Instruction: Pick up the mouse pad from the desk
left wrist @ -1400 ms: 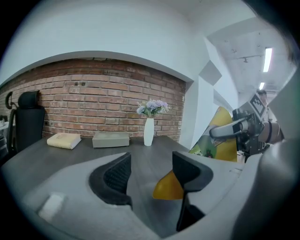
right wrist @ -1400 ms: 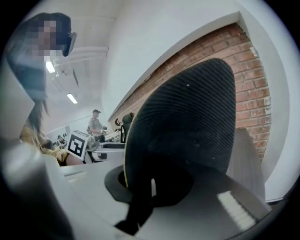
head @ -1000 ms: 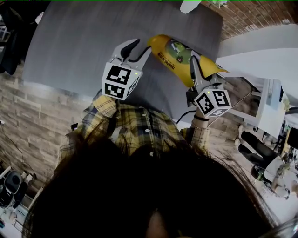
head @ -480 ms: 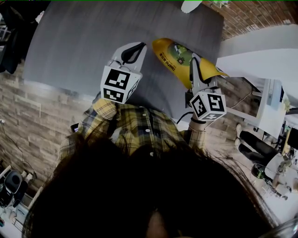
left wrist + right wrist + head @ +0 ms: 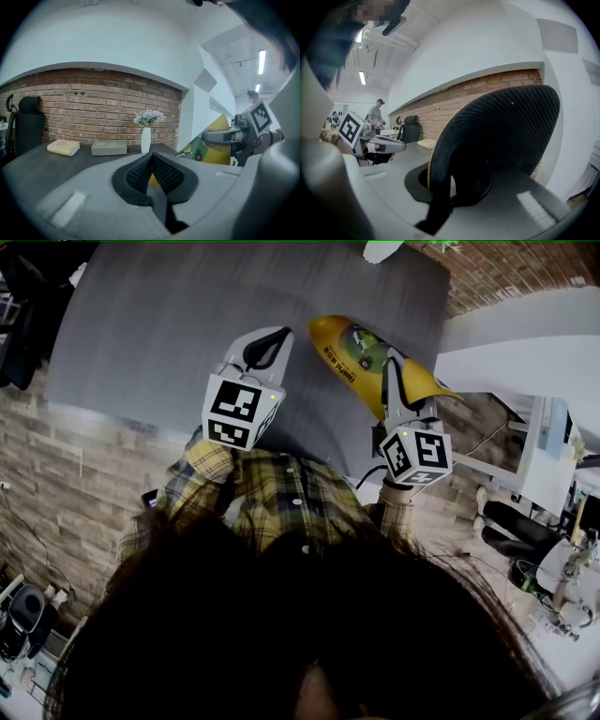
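Observation:
The mouse pad [image 5: 361,357] is yellow with a printed picture on top and a black underside. It hangs bent above the dark grey desk [image 5: 159,324]. My right gripper [image 5: 389,369] is shut on its near edge. In the right gripper view the pad's black underside [image 5: 501,131] curls up out of the jaws [image 5: 445,192] and fills the middle. My left gripper [image 5: 278,336] sits just left of the pad's free end. Its jaws have just been closing and now stand shut [image 5: 151,157]. Only a sliver of yellow shows behind the pads, with nothing seen pinched between them.
At the desk's far edge, against a brick wall, stand a white vase with flowers [image 5: 146,138], a flat grey box [image 5: 108,148] and a pale book [image 5: 63,147]. A black chair [image 5: 27,125] is at the left. A person [image 5: 375,114] stands far off in the room.
My left gripper's jaws have gone from open to shut beside the pad's left end. My right gripper has rolled a little, still holding the pad.

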